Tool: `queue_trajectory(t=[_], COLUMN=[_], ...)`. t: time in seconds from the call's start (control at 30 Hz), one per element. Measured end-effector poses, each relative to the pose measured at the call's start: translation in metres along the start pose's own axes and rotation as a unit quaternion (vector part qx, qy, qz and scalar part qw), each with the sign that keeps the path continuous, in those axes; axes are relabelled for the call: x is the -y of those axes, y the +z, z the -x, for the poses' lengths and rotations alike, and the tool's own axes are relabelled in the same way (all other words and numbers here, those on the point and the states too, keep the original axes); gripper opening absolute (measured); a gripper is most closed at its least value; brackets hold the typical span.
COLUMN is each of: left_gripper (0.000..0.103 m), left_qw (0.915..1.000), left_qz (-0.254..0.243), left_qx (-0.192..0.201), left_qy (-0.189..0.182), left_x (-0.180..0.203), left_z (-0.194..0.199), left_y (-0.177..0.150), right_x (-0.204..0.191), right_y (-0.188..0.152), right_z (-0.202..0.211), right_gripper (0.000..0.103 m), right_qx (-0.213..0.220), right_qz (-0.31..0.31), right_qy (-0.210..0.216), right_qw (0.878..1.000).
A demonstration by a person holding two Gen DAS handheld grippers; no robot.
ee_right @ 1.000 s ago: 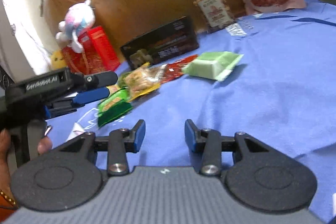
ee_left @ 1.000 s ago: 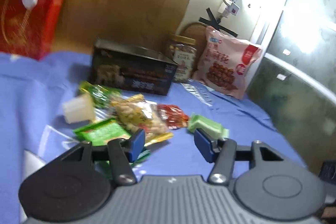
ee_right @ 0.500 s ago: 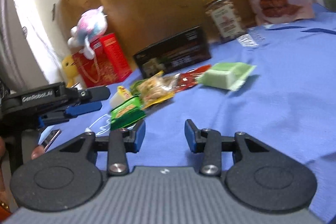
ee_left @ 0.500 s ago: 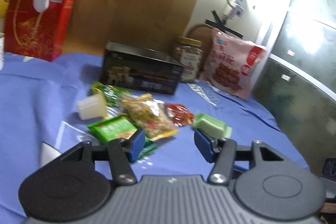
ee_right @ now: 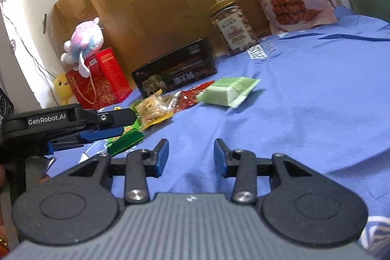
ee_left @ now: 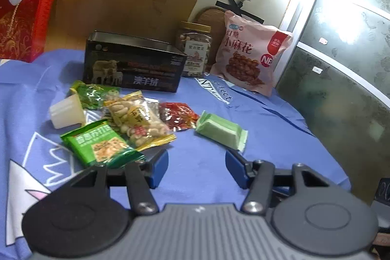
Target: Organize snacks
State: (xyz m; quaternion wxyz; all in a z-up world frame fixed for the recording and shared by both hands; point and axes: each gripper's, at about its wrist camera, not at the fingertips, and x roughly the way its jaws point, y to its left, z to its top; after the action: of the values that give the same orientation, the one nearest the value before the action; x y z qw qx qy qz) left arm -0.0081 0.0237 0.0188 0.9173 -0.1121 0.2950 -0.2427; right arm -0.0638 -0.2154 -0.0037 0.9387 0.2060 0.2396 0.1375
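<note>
both grippers hang with fingers spread wide, holding nothing: the left gripper (ee_left: pixel 197 168) just short of the dark green cracker pack (ee_left: pixel 98 144), the right gripper (ee_right: pixel 190 154) over bare blue cloth (ee_right: pixel 304 99). "genrobot.ai" reads on the left tool. loose snacks lie before the black box (ee_left: pixel 132 65): peanut bag (ee_left: pixel 137 120), pale green bar (ee_left: pixel 220 129), red packet (ee_left: pixel 178 115).
</note>
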Motion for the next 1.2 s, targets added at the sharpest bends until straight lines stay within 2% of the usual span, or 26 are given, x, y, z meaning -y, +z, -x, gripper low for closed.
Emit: queue_trajectory(t=[0.1, 0.27, 0.37, 0.5, 0.7, 0.9, 1.03, 1.2], left_gripper=[0.053, 0.053, 0.055, 0.056, 0.055, 0.053, 0.053, 0.053], left_qw=[1.0000, 0.9995, 0.9993, 0.9991, 0.9999, 0.9981, 0.9936, 0.9890], left_qz=[-0.003, -0.007, -0.010, -0.015, 0.003, 0.030, 0.063, 0.091], left_qx=[-0.002, -0.026, -0.018, -0.006, -0.009, 0.029, 0.042, 0.045], left_qy=[-0.004, -0.017, -0.033, -0.040, -0.007, 0.046, 0.084, 0.108], left_x=[0.003, 0.010, 0.019, 0.023, 0.000, -0.040, -0.079, -0.115], left_z=[-0.003, -0.018, -0.020, -0.015, -0.010, 0.025, 0.049, 0.060], left_y=[0.000, 0.005, 0.009, 0.007, 0.004, 0.008, 0.010, 0.018], right_x=[0.002, 0.004, 0.011, 0.017, 0.012, -0.003, -0.029, -0.057], right_y=[-0.001, 0.002, 0.003, 0.001, 0.003, 0.012, 0.019, 0.025], right_z=[0.000, 0.011, 0.022, 0.023, 0.011, -0.007, -0.028, -0.069], right_gripper=[0.044, 0.044, 0.044, 0.044, 0.044, 0.044, 0.045, 0.045], right_qx=[-0.001, 0.011, 0.026, 0.022, 0.007, -0.010, -0.023, -0.054], right_qz=[-0.003, 0.000, -0.002, -0.010, 0.003, 0.024, 0.077, 0.133], right_qy=[-0.004, -0.020, -0.040, -0.049, -0.026, 0.017, 0.056, 0.085], right_qw=[1.000, 1.000, 0.999, 0.999, 1.000, 1.000, 0.995, 0.986])
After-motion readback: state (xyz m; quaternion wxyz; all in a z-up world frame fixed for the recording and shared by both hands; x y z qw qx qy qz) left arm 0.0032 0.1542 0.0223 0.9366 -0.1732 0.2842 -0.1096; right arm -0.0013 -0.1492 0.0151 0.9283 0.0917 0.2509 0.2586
